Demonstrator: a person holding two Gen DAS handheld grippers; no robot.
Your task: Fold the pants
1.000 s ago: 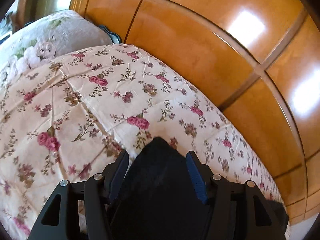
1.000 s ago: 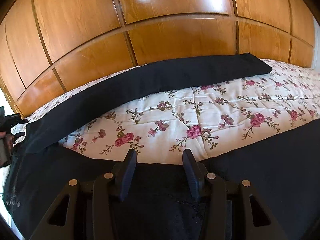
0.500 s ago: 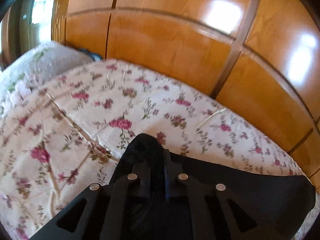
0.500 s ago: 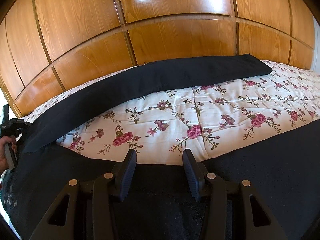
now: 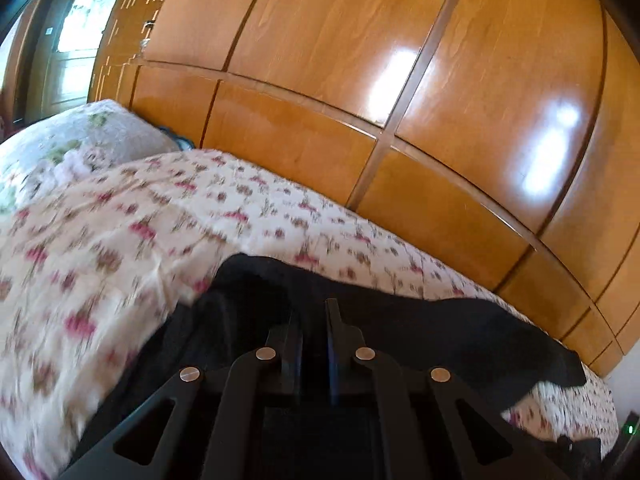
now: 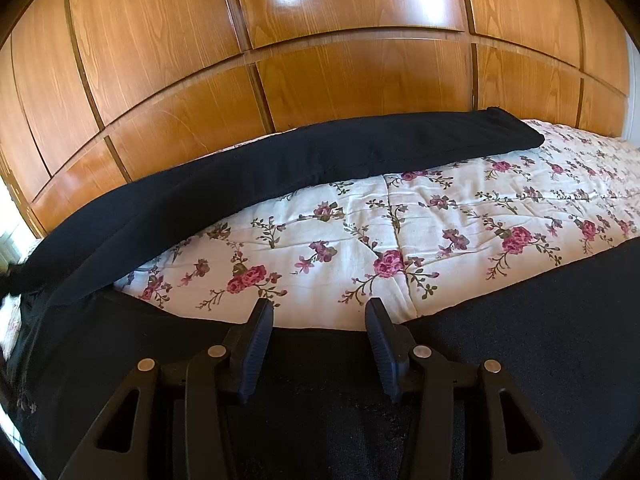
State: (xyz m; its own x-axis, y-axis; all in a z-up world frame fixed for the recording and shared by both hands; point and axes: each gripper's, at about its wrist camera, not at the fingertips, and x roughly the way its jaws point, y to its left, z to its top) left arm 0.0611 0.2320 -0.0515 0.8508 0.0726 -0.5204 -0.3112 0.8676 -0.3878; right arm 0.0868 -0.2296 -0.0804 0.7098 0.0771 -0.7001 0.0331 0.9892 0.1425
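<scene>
- A pair of black fabric pants (image 6: 280, 168) lies spread on a cream quilted bedspread with pink roses (image 6: 420, 216), beside glossy orange-brown wooden wardrobe panels (image 6: 320, 80).
- One leg runs long from left to right along the wardrobe side; the other lies under the right gripper (image 6: 318, 322), with bare bedspread between the two legs.
- The right gripper's fingers stand wide apart just over the near leg's edge, gripping nothing.
- The left gripper (image 5: 314, 326) is clamped on a raised fold of the pants (image 5: 420, 332), at the far leg's left end.
- Judged from this, the left gripper is nearer the far leg and would carry it toward the near one.
</scene>
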